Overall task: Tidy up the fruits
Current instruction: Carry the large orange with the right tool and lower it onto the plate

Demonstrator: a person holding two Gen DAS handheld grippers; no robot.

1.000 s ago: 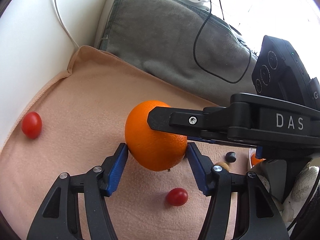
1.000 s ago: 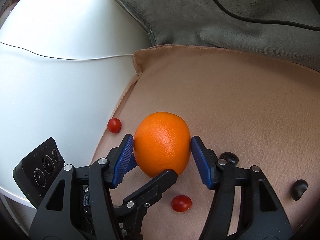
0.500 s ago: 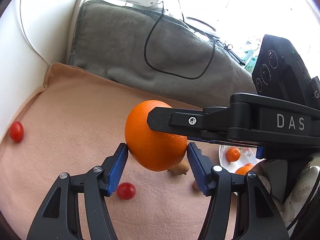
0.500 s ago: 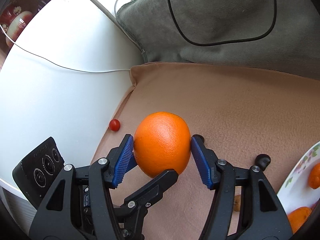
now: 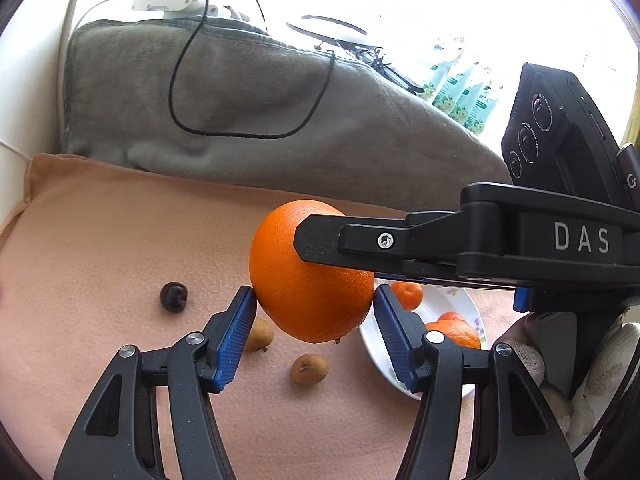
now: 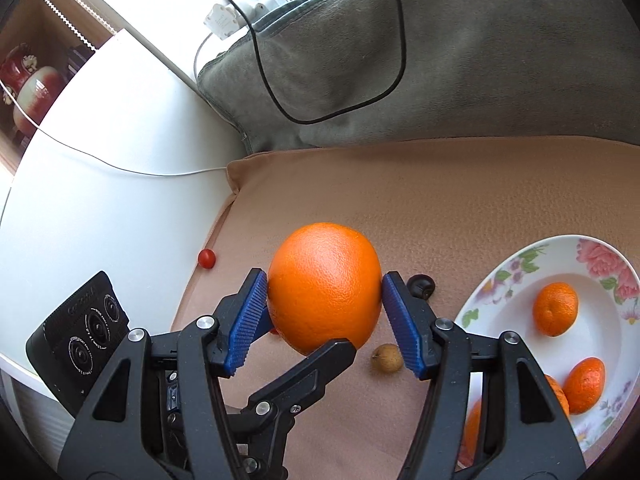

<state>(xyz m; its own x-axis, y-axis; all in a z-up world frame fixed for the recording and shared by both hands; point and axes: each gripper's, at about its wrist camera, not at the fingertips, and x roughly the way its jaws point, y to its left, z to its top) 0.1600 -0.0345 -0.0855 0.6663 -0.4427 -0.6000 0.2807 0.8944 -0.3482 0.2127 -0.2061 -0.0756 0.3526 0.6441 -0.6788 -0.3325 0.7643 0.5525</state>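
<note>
Peach cloth; both grippers clamp orange; right gripper marked "DAS".

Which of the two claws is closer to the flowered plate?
Right, probably. The right gripper reaches over the plate to the orange; the left gripper grips the same orange with the plate beyond its fingers.

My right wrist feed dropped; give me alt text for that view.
Both tongs, right and left, grip a large orange above a peach cloth. A floral plate with small oranges sits to the right; a brown fruit, dark fruit and cherry tomato lie loose.
</note>
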